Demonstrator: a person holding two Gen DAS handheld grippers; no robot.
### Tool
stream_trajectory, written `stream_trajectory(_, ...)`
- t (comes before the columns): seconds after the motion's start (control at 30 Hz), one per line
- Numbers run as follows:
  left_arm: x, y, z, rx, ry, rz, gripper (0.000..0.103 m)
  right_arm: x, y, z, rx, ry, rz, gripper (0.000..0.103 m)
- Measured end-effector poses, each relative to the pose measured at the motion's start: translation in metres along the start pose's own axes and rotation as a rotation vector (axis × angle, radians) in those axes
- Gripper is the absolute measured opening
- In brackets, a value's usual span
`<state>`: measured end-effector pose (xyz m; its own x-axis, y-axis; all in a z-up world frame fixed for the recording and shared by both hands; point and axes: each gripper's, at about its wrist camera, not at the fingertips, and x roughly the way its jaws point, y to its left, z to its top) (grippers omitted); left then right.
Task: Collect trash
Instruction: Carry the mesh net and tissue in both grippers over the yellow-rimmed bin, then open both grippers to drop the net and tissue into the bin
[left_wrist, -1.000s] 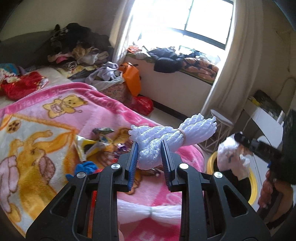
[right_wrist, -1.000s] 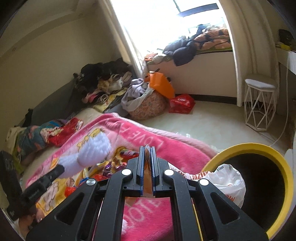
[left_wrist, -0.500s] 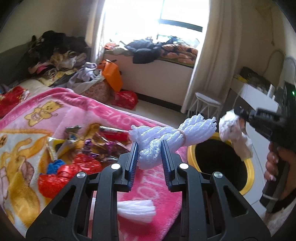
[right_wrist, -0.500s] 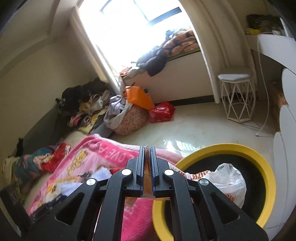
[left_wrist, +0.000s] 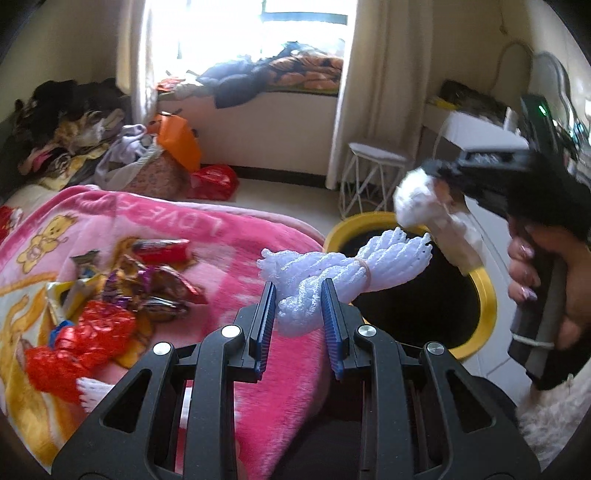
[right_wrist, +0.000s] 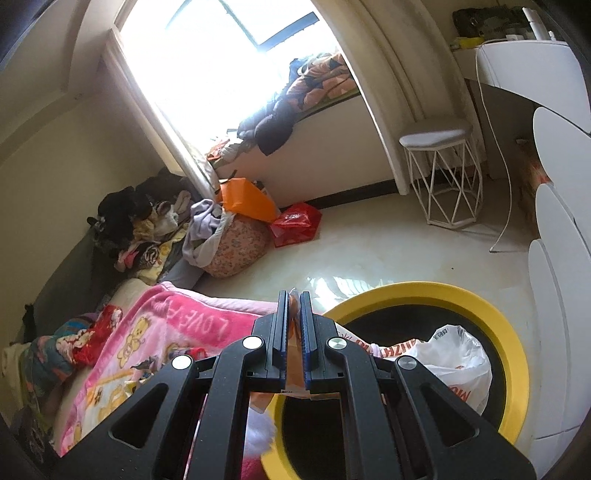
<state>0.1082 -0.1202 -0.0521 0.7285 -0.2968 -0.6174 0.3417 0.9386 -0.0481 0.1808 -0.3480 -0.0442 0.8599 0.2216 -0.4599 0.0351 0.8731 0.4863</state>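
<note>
My left gripper (left_wrist: 298, 295) is shut on a white foam net bundle (left_wrist: 347, 267) tied with a rubber band. The bundle's far end hangs over the near rim of the yellow-rimmed black bin (left_wrist: 487, 302). In the left wrist view my right gripper (left_wrist: 437, 173), held by a hand (left_wrist: 543, 266), carries a crumpled white and tan wrapper (left_wrist: 419, 201) above the bin. In the right wrist view that gripper (right_wrist: 294, 295) is shut on the thin tan wrapper (right_wrist: 294, 343), just above the bin rim (right_wrist: 424, 290). A white plastic bag (right_wrist: 456, 352) lies inside the bin.
A pink cartoon blanket (left_wrist: 192, 225) covers the bed, with a pile of foil wrappers (left_wrist: 147, 280) and a red foam net (left_wrist: 81, 343) on it. A white wire stool (right_wrist: 441, 173), a red bag (right_wrist: 295, 223), an orange bag (right_wrist: 245, 201) and a clothes heap stand beyond on the floor.
Both grippers have swung right, from over the blanket to the bin, and rolled a little. The bin now looms larger under them. Both grips are unchanged.
</note>
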Motion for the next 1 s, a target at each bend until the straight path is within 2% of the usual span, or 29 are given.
stream_trajectory(0.47, 0.039, -0.052, -0.001, 0.1, 0.092, -0.097, 0.02, 0.02, -0.031, 0.009, 0.088, 0.033, 0.034, 0.007)
stream_trajectory(0.57, 0.047, -0.057, -0.001, 0.109, 0.102, -0.117, 0.021, 0.023, -0.036, 0.009, 0.092, 0.046, 0.029, 0.01)
stream_trajectory(0.63, 0.051, -0.062, 0.0, 0.109, 0.106, -0.139, 0.025, 0.024, -0.039, 0.01, 0.091, 0.052, 0.009, 0.013)
stream_trajectory(0.67, 0.052, -0.063, 0.0, 0.103, 0.101, -0.147, 0.031, 0.024, -0.039, 0.009, 0.091, 0.054, 0.002, 0.019)
stream_trajectory(0.73, 0.053, -0.06, 0.001, 0.077, 0.09, -0.161, 0.054, 0.024, -0.04, 0.009, 0.09, 0.054, -0.037, 0.032)
stream_trajectory(0.77, 0.052, -0.059, 0.002, 0.058, 0.084, -0.17, 0.058, 0.023, -0.042, 0.008, 0.09, 0.05, -0.051, 0.04)
stream_trajectory(0.83, 0.05, -0.054, 0.004, 0.026, 0.069, -0.168, 0.075, 0.021, -0.043, 0.007, 0.084, 0.045, -0.062, 0.04)
stream_trajectory(0.9, 0.048, -0.047, 0.005, -0.009, 0.057, -0.159, 0.083, 0.018, -0.042, 0.005, 0.065, 0.043, -0.089, 0.049)
stream_trajectory(1.0, 0.043, -0.035, 0.006, -0.065, 0.032, -0.153, 0.09, 0.013, -0.037, 0.001, 0.013, 0.033, -0.131, 0.055)
